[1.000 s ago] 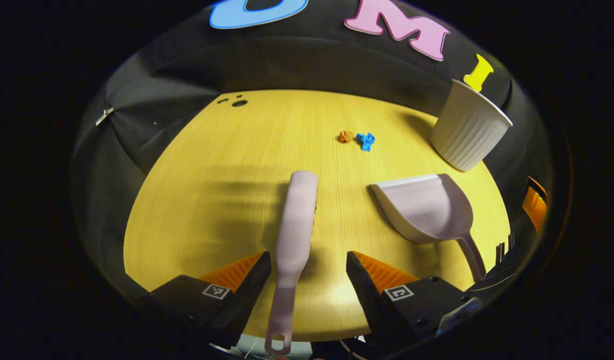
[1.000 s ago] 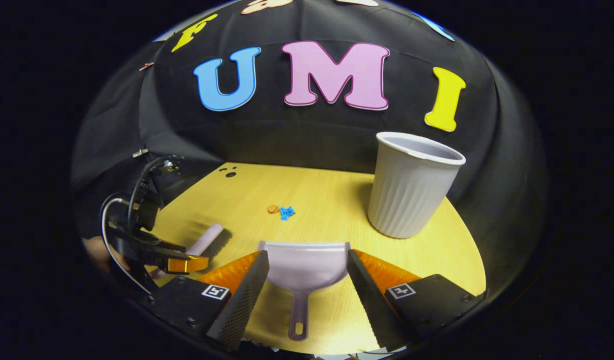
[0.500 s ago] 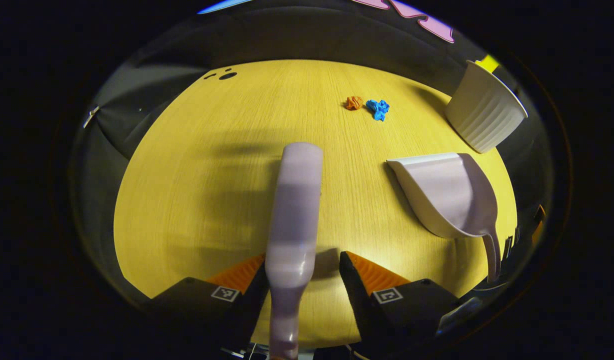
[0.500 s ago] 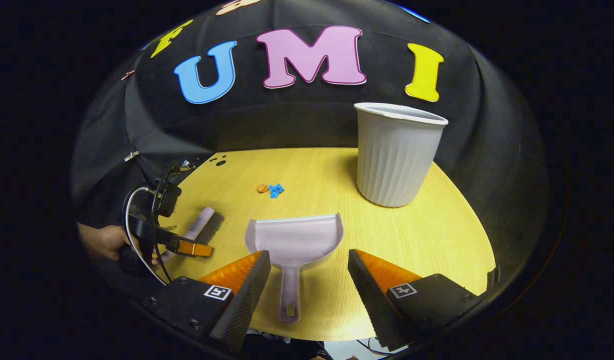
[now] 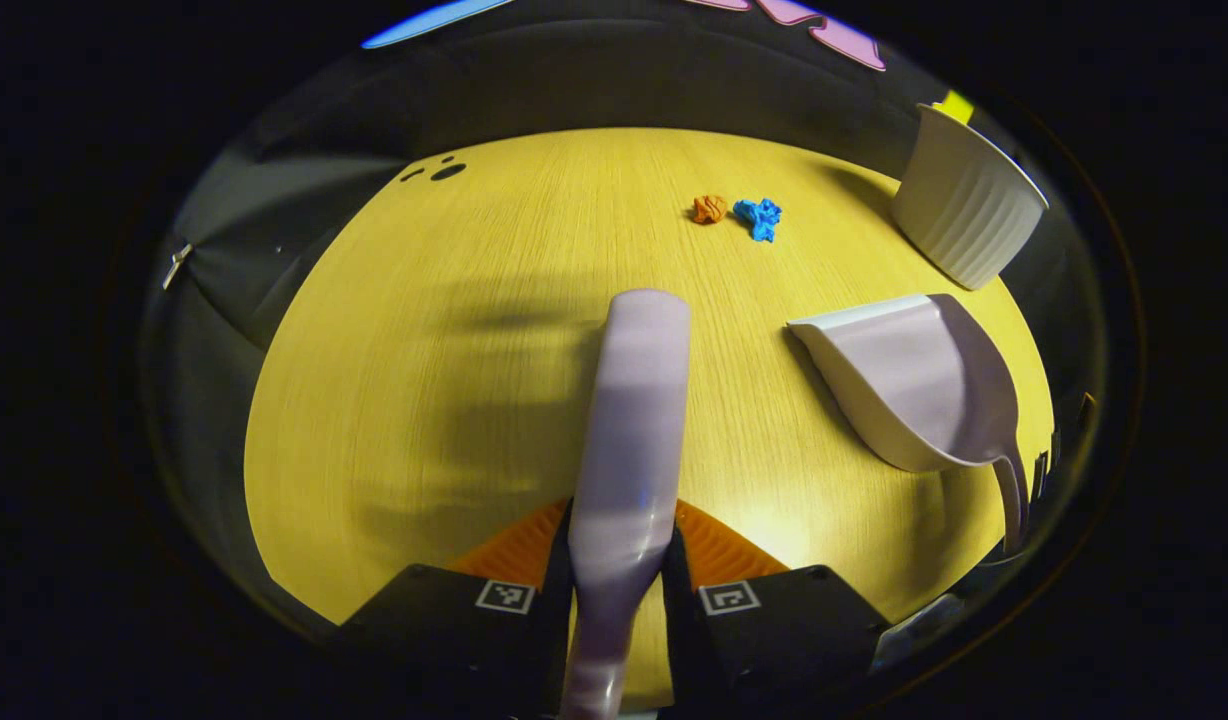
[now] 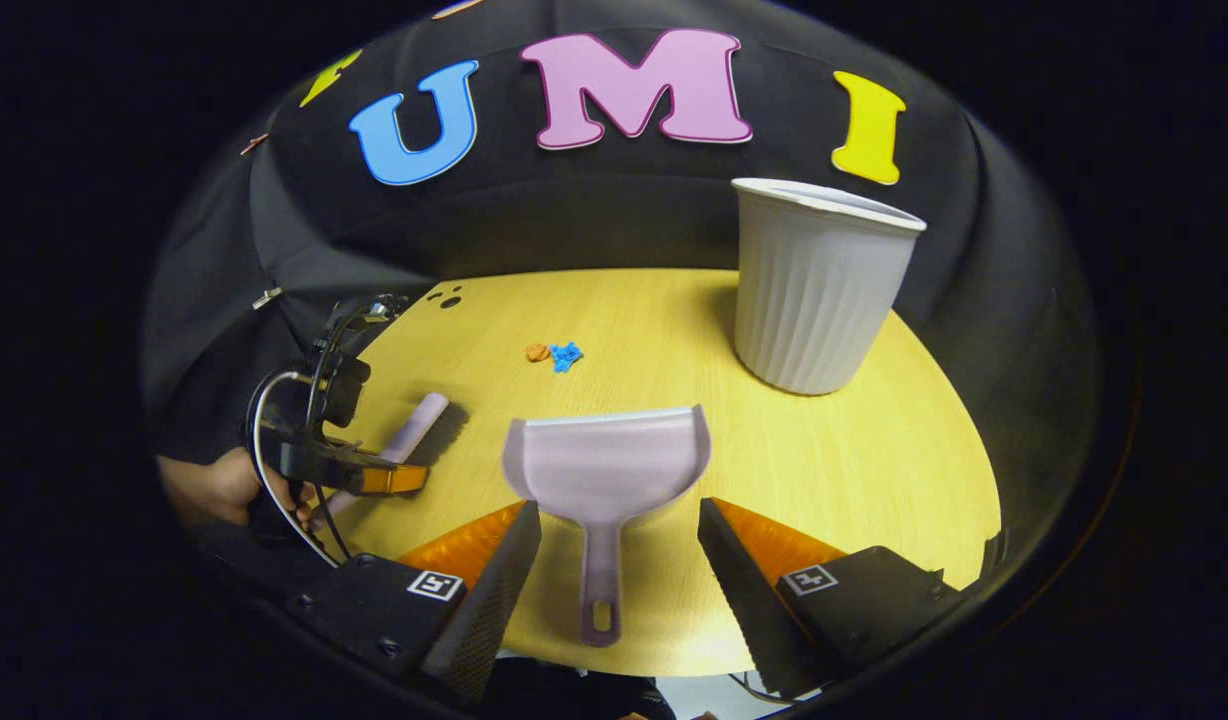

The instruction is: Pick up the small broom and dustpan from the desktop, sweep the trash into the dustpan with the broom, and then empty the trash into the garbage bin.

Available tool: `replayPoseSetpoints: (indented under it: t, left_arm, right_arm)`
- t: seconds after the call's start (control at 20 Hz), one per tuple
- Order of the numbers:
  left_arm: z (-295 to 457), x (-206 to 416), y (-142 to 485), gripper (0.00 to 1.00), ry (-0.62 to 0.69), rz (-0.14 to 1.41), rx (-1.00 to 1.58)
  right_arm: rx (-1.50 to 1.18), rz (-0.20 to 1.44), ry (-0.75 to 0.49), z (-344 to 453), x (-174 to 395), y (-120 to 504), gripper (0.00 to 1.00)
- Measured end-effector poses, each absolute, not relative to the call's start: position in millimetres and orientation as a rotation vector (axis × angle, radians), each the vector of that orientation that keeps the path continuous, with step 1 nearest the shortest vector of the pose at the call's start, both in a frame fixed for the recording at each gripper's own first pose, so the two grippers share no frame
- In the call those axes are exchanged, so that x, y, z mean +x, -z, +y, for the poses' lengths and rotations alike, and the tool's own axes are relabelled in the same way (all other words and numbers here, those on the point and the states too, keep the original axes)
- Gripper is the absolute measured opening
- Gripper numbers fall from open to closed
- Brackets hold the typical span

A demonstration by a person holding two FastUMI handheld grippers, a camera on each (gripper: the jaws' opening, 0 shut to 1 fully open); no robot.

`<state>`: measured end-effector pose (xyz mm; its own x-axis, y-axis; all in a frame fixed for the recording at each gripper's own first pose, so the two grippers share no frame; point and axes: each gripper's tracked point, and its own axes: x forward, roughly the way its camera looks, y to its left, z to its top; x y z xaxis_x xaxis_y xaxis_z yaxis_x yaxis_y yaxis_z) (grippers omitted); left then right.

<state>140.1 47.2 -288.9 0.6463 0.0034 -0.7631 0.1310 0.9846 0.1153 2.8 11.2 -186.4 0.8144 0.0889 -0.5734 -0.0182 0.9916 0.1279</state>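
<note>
Left gripper view puts the small broom (image 5: pixel 634 420) straight ahead on the tabletop (image 5: pixel 454 380), its long axis running away from the camera, rounded head end far, narrow handle end near. The left tongs (image 5: pixel 619 555) are closed on that handle, one finger pressed to each side, just where the wide body narrows to the neck. It looks like light, stiff plastic with a smooth, glossy back, so it could slip or swivel in a loose pinch; the neck is a sound place to hold, close enough to the head to steer it.

Right gripper view has the dustpan (image 6: pixel 606 470) lying flat, mouth pointing away toward the orange scrap (image 6: pixel 537 352) and blue scrap (image 6: pixel 566 356), handle pointing back at the camera. The right tongs (image 6: pixel 619 545) stand wide, one finger on either side of the handle, touching nothing. The thin handle is the obvious grip; the pan seems light and rigid. The ribbed white garbage bin (image 6: pixel 819 285) stands upright beyond it to the right.
</note>
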Motion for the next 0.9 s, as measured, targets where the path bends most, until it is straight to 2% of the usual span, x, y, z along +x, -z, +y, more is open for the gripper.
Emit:
replayPoseSetpoints:
  t: [0.25,0.6,0.9]
  left_arm:
    - [49.1,128.6,285.6,0.37,0.11,0.828,0.086]
    - [81.5,91.0,247.4,0.36,0.085,0.724,-0.032]
    - [104.7,44.0,226.2,0.35,0.038,0.678,-0.087]
  right_arm:
    - [0.137,0.737,-0.093,30.4,10.6,204.5,0.99]
    - [0.103,0.882,-0.097,43.3,15.4,242.7,0.99]
    - [0.059,0.983,-0.049,34.3,28.0,282.9,0.99]
